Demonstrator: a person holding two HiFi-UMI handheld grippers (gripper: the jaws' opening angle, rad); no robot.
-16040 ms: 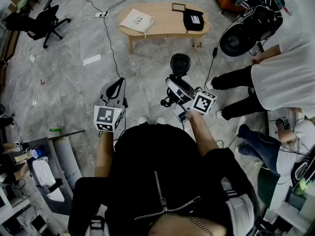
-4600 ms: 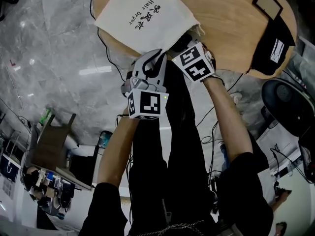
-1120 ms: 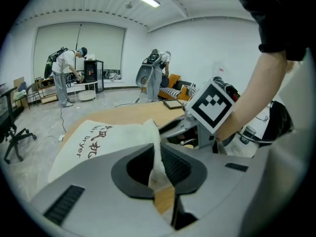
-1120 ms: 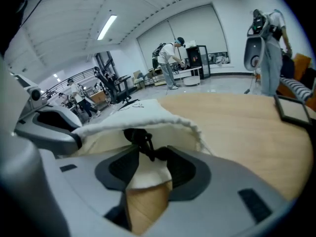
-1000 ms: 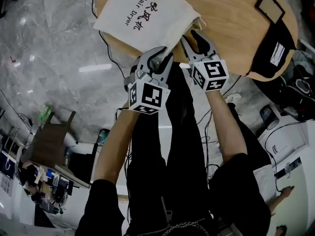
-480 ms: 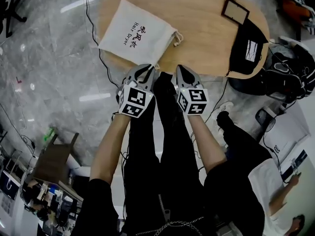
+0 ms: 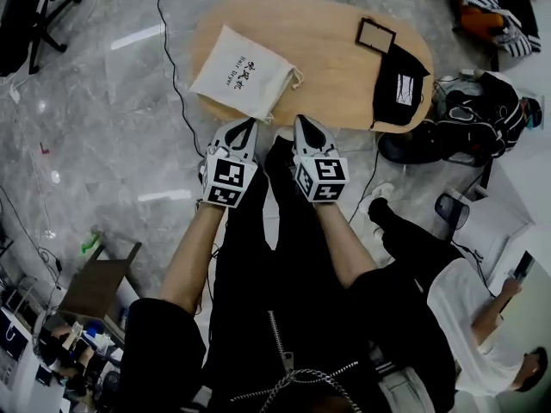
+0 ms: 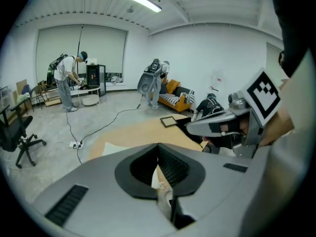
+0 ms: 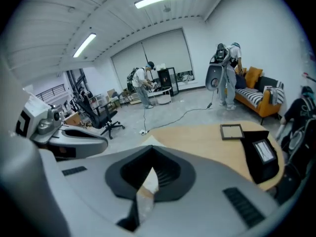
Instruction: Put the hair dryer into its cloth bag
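Observation:
The white cloth bag point(image 7: 245, 83) printed "Hair Dryer" lies bulging on the left half of the oval wooden table point(image 7: 331, 67), drawstring mouth toward the table's near edge. No hair dryer shows outside it. My left gripper point(image 7: 249, 122) and right gripper point(image 7: 300, 120) hover side by side just off the near edge, both shut and empty. In the left gripper view the shut left gripper point(image 8: 158, 145) points at the table point(image 8: 133, 135), with the right gripper's fingers point(image 8: 207, 126) alongside. In the right gripper view the shut right gripper point(image 9: 152, 148) hides most of the bag; its corner point(image 9: 149, 139) peeks out.
A black pouch point(image 7: 398, 89) and a small picture frame point(image 7: 375, 34) lie on the table's right end. A cable point(image 7: 176, 76) runs over the floor left of the table. A person point(image 7: 448, 291) sits at right beside backpacks point(image 7: 482, 114). Other people stand far back point(image 9: 227, 75).
Both grippers have drawn back from the bag's mouth toward me and risen, and their open jaws have shut. The table and bag look smaller and farther off.

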